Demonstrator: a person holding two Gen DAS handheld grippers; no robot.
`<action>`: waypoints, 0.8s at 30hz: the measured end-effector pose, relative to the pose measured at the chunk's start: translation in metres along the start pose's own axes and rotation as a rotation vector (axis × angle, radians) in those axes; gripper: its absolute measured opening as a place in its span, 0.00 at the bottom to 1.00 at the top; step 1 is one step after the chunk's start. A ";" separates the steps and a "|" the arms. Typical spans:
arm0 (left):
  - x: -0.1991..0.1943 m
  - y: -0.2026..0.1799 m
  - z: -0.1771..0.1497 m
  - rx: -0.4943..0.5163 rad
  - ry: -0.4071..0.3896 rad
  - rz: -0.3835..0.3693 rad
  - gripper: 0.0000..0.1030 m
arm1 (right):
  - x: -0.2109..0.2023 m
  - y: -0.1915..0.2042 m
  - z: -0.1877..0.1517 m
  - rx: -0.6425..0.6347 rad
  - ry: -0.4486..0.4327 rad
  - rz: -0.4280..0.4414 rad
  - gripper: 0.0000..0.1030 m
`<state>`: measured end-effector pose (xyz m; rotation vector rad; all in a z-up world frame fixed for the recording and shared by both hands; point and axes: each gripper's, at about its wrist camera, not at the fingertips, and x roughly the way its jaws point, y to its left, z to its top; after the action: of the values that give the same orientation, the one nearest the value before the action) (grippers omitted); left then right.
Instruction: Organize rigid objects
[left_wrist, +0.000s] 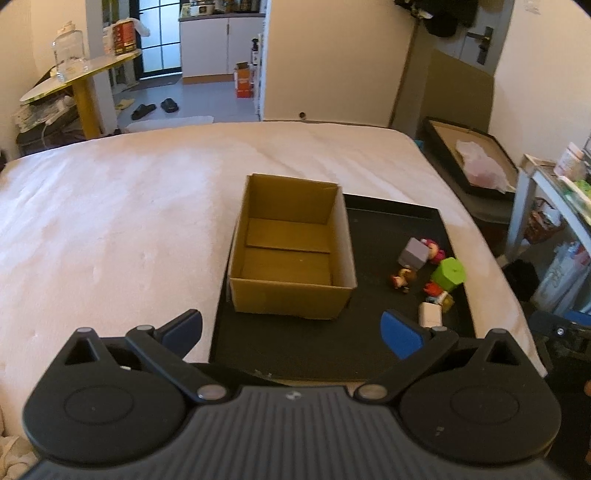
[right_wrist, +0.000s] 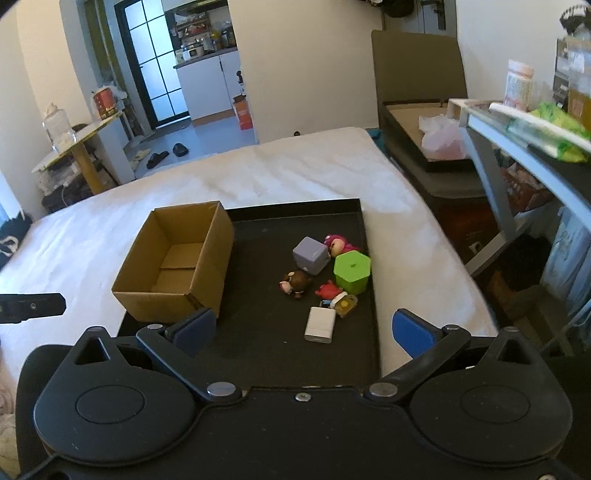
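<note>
An open, empty cardboard box stands on a black tray on the bed. Right of the box lies a cluster of small toys: a grey-purple cube, a green hexagonal box, a pink figure, a brown figure, a red figure, a yellow item and a white block. My left gripper is open and empty in front of the box. My right gripper is open and empty just before the white block.
The tray lies on a white mattress. A black case and a shelf with packages stand to the right of the bed. A yellow side table with a jar stands far left.
</note>
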<state>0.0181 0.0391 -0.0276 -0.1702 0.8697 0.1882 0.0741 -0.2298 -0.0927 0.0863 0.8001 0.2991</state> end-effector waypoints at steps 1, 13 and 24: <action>0.002 0.001 0.001 -0.002 0.000 0.006 0.99 | 0.003 -0.002 0.000 0.007 0.003 0.002 1.00; 0.034 0.011 0.011 -0.029 -0.003 0.088 0.97 | 0.039 -0.018 0.002 0.042 -0.022 -0.014 0.99; 0.068 0.036 0.022 -0.136 -0.025 0.142 0.86 | 0.076 -0.028 0.000 0.056 0.013 -0.018 0.98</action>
<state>0.0687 0.0852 -0.0686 -0.2327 0.8445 0.3814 0.1304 -0.2337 -0.1501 0.1295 0.8222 0.2607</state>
